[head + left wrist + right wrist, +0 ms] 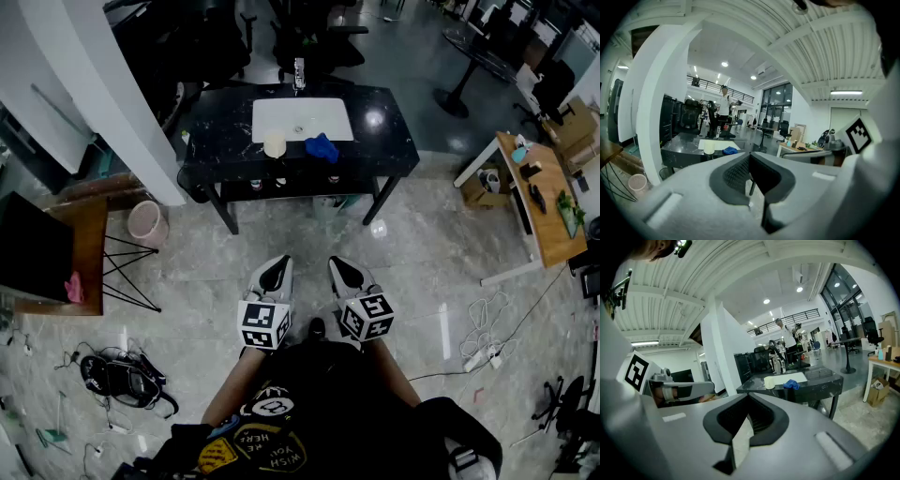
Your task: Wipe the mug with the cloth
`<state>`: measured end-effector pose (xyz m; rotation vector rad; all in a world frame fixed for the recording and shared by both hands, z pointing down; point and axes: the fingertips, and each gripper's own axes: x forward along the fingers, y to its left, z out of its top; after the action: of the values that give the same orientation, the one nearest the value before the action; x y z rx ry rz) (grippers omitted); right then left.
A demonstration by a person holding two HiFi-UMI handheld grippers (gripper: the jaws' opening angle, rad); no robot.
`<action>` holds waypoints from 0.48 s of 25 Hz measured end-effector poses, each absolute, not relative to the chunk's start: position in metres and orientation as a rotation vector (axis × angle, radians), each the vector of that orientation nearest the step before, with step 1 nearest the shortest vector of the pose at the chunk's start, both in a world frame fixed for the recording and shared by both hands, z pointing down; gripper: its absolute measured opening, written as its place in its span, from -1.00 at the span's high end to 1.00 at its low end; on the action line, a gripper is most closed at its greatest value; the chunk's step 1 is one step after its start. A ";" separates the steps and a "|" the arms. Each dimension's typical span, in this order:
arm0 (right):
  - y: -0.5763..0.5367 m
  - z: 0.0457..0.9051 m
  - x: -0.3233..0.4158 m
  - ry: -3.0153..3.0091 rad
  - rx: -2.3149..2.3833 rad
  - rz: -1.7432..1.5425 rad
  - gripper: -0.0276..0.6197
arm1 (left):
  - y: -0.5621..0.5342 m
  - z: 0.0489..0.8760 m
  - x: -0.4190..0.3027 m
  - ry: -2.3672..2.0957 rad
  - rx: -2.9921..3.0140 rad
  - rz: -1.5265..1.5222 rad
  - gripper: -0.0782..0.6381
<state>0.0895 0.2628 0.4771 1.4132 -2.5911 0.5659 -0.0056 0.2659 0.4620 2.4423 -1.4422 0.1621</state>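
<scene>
A cream mug stands on a white mat on the black marble table, with a crumpled blue cloth just to its right. Both grippers are held close to the person's body, well short of the table and over the floor. The left gripper and right gripper point at the table side by side, jaws together and empty. In the left gripper view the mug and cloth appear far off beyond the shut jaws. The right gripper view shows the mug and cloth likewise distant.
A bottle stands at the table's far edge. A white pillar, a pink bin and a wooden side table lie to the left. Cables litter the floor at lower left. A wooden desk stands at right.
</scene>
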 end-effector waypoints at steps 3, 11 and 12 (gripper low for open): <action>0.265 0.479 0.088 -2.593 1.404 0.569 0.91 | 0.266 0.465 -0.005 -1.431 2.438 0.158 0.77; 0.265 0.481 0.093 -2.583 1.419 0.580 0.91 | 0.264 0.468 0.001 -1.405 2.442 0.162 0.77; 0.266 0.481 0.093 -2.584 1.416 0.578 0.91 | 0.264 0.468 0.001 -1.403 2.441 0.161 0.77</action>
<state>0.0932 0.2659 0.4805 1.4163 -2.5839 0.5782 0.0014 0.2643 0.4677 2.4414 -1.4034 0.1609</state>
